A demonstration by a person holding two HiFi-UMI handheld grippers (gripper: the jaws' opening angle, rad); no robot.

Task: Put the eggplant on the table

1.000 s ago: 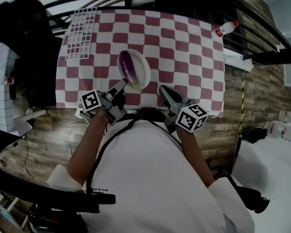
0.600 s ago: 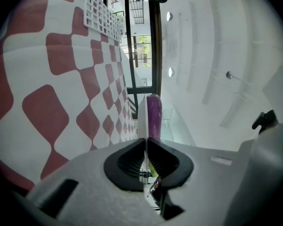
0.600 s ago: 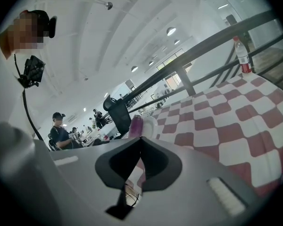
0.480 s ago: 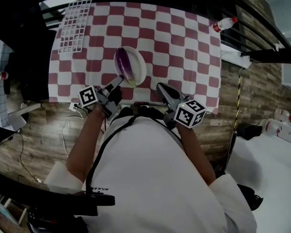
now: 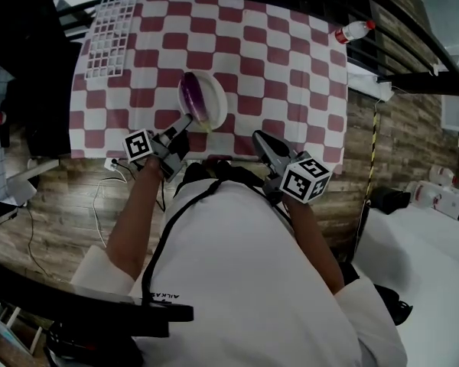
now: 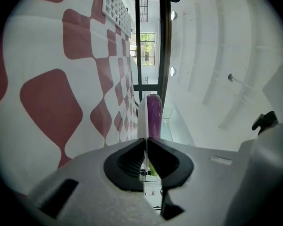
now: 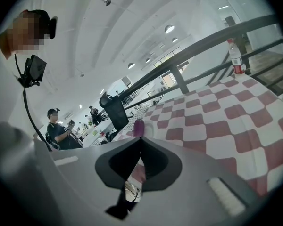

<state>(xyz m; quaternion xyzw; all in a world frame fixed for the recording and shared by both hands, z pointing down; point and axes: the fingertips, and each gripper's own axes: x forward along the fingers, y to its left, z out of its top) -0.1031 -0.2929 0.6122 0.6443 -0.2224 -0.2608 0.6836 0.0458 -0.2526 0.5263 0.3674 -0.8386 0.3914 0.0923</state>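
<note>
A purple eggplant (image 5: pixel 193 95) lies on a white plate (image 5: pixel 214 104) just over the red-and-white checked tablecloth (image 5: pixel 291 60). My left gripper (image 5: pixel 185 121) is shut on the plate's near rim. In the left gripper view the plate (image 6: pixel 142 119) shows edge-on between the closed jaws of my left gripper (image 6: pixel 146 140), with the eggplant (image 6: pixel 154 114) on it. My right gripper (image 5: pixel 257 138) hangs at the table's near edge, to the right of the plate, shut and empty. From the right gripper (image 7: pixel 140 140), the eggplant (image 7: pixel 138 126) shows beyond the closed tips.
A white grid rack (image 5: pixel 107 37) lies on the cloth at the far left corner. A plastic bottle (image 5: pixel 354 30) stands at the far right corner. A black chair (image 7: pixel 114 110) stands beyond the table, with people (image 7: pixel 57 128) behind it. Black railings run along the far edge.
The plate with the eggplant, held by my left gripper, has sunk lower toward the cloth. My right gripper has shifted a little along the table's near edge.
</note>
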